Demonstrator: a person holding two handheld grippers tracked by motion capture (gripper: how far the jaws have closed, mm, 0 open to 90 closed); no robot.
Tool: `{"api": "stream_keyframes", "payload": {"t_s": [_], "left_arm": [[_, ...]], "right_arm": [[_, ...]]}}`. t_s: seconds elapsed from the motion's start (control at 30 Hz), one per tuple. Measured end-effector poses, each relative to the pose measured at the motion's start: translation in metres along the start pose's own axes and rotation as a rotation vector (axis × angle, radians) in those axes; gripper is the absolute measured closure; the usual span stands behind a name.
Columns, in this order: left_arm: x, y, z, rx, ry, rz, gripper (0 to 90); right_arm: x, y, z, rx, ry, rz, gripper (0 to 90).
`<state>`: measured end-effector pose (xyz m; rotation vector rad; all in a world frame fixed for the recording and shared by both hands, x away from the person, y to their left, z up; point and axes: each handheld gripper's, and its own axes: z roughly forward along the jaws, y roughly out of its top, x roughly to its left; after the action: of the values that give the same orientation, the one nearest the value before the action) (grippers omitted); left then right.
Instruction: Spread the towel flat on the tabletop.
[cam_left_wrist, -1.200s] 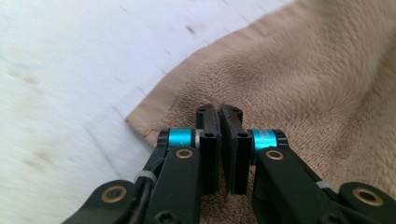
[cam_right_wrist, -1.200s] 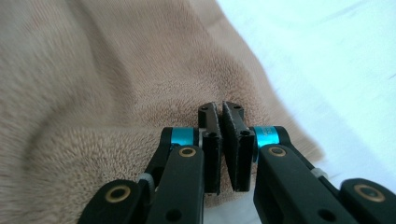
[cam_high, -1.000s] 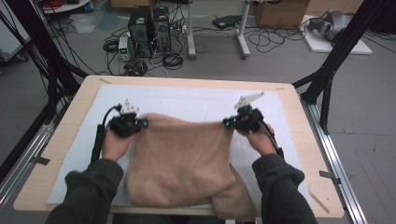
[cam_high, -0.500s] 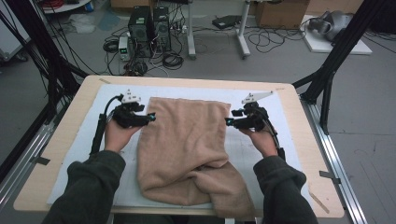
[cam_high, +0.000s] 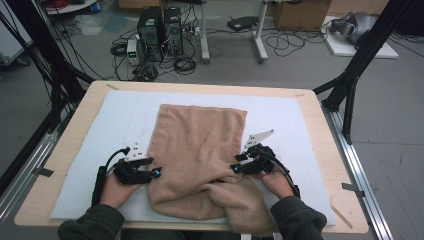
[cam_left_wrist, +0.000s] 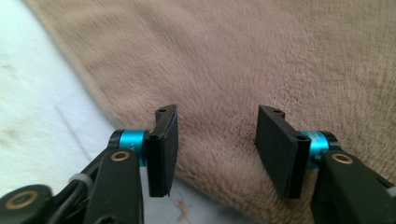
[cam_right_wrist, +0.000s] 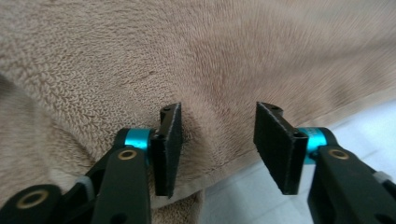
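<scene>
**Now a towel half folded, near end left to tidy**

Evidently the far part of the tan towel (cam_high: 200, 145) lies flat on the white mat (cam_high: 300, 130), while its near end bunches and hangs over the table (cam_high: 65, 150) edge. It looks soft, plush, narrow. Left gripper (cam_high: 152, 173) and right gripper (cam_high: 236, 169) sit at its side edges, jaws just narrowing, apart, gripping nothing yet.

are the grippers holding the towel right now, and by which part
Nothing is held. The left gripper and right gripper have just been closing, jaws apart over the side edges of the tan towel, pads not pressing it.
</scene>
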<state>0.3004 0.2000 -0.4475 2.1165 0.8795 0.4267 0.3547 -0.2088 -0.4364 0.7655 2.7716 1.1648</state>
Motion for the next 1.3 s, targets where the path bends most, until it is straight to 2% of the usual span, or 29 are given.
{"api": "stream_keyframes", "payload": {"t_s": [0.13, 0.2, 0.33, 0.37, 0.47, 0.53, 0.57, 0.6, 0.67, 0.7, 0.73, 0.77, 0.8, 0.87, 0.93, 1.0, 1.07, 1.17, 1.23, 1.27, 1.3], "left_arm": [[-0.003, 0.005, 0.002, 0.013, -0.001, 0.008, 79.7], [-0.004, 0.009, 0.002, 0.023, 0.012, 0.016, 84.9], [0.001, 0.023, -0.001, -0.016, 0.064, 0.012, 85.5], [0.004, 0.029, -0.001, -0.043, 0.075, -0.006, 85.5], [0.016, 0.052, 0.005, -0.09, 0.112, -0.036, 85.5], [0.026, 0.066, 0.016, -0.105, 0.142, -0.051, 85.4], [0.03, 0.071, 0.025, -0.095, 0.151, -0.065, 84.7], [0.034, 0.074, 0.034, -0.08, 0.155, -0.065, 84.7], [0.04, 0.074, 0.051, -0.029, 0.151, -0.082, 79.3], [0.042, 0.072, 0.053, -0.022, 0.144, -0.097, 72.0], [0.043, 0.071, 0.053, -0.015, 0.131, -0.111, 68.0], [0.043, 0.069, 0.05, -0.016, 0.124, -0.11, 65.8], [0.043, 0.067, 0.045, -0.029, 0.118, -0.108, 62.6], [0.04, 0.067, 0.032, -0.042, 0.104, -0.101, 59.5], [0.035, 0.063, 0.013, -0.093, 0.1, -0.083, 55.8], [0.031, 0.058, 0.0, -0.116, 0.081, -0.09, 53.9], [0.023, 0.052, -0.011, -0.111, 0.062, -0.078, 52.7], [0.005, 0.038, -0.025, -0.143, 0.029, -0.064, 50.6], [-0.007, 0.027, -0.031, -0.159, -0.003, -0.078, 47.5], [-0.014, 0.021, -0.033, -0.154, -0.011, -0.068, 46.5], [-0.02, 0.015, -0.033, -0.154, -0.031, -0.065, 45.7]], "right_arm": [[-0.002, 0.002, 0.004, 0.005, 0.075, -0.003, 83.1], [-0.002, 0.005, 0.0, 0.019, 0.072, -0.006, 84.9], [-0.009, 0.012, -0.02, -0.008, -0.019, -0.008, 85.7], [-0.013, 0.014, -0.025, -0.015, -0.04, -0.008, 85.8], [-0.028, 0.023, -0.038, -0.041, -0.104, 0.018, 85.9], [-0.042, 0.03, -0.041, -0.047, -0.168, 0.035, 85.9], [-0.052, 0.034, -0.036, -0.041, -0.207, 0.047, 85.8], [-0.052, 0.034, -0.036, -0.041, -0.207, 0.047, 85.8], [-0.061, 0.033, -0.025, 0.002, -0.237, 0.065, 85.0], [-0.066, 0.031, -0.019, 0.006, -0.233, 0.089, 82.7], [-0.068, 0.029, -0.017, 0.002, -0.23, 0.1, 76.6], [-0.07, 0.028, -0.017, -0.001, -0.24, 0.112, 71.3], [-0.07, 0.027, -0.02, -0.014, -0.232, 0.117, 69.5], [-0.066, 0.026, -0.03, -0.045, -0.215, 0.096, 67.7], [-0.056, 0.027, -0.043, -0.077, -0.218, 0.074, 65.6], [-0.042, 0.026, -0.054, -0.112, -0.197, 0.045, 64.3], [-0.023, 0.026, -0.061, -0.131, -0.181, -0.007, 62.2], [0.005, 0.021, -0.062, -0.145, -0.136, -0.071, 62.1], [0.018, 0.016, -0.058, -0.139, -0.096, -0.099, 64.0], [0.027, 0.011, -0.053, -0.12, -0.062, -0.125, 65.0], [0.034, 0.008, -0.048, -0.087, -0.049, -0.146, 65.1]]}}
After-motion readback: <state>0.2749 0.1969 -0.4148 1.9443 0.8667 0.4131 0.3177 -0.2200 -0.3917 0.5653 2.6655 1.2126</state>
